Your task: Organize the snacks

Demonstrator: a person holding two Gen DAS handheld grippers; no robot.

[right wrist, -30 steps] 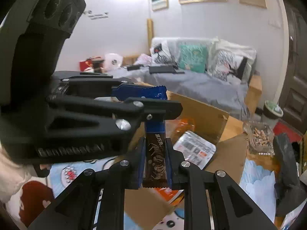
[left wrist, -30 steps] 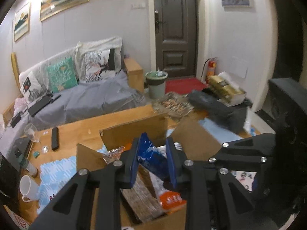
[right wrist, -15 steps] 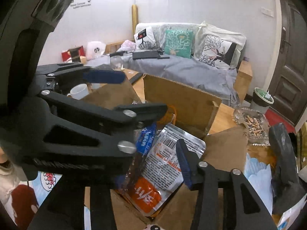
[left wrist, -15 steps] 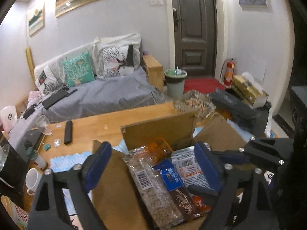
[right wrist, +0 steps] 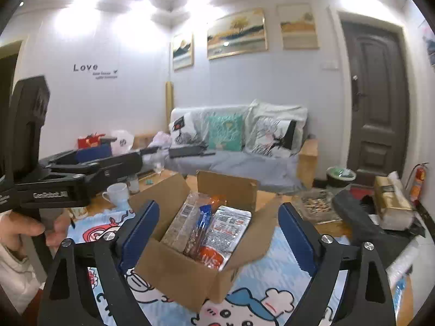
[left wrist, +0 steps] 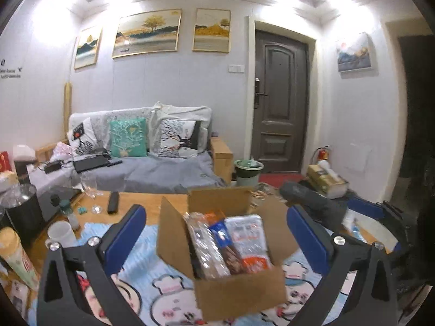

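Note:
An open cardboard box (left wrist: 239,290) (right wrist: 174,269) stands on the table with its flaps up. Inside lie a long clear grain-bar pack (left wrist: 205,247) (right wrist: 182,224), a blue and brown chocolate bar (left wrist: 225,247) (right wrist: 199,226) and a white and orange pouch (left wrist: 248,237) (right wrist: 227,231). My left gripper (left wrist: 216,240) is open and empty, raised above and in front of the box. My right gripper (right wrist: 217,233) is open and empty too, held back from the box. The left gripper body shows at the left of the right wrist view (right wrist: 81,174).
A blue cartoon-print cloth (left wrist: 152,285) covers the wooden table. A white mug (left wrist: 61,235), a chip tube (left wrist: 16,258), a glass (left wrist: 89,184) and a remote (left wrist: 112,202) stand at the left. A black bag (right wrist: 356,217) and a tissue box (right wrist: 391,203) lie at the right.
Both grippers let go of the blue chocolate bar, which now lies in the box. Both opened wide and pulled up and back from the box.

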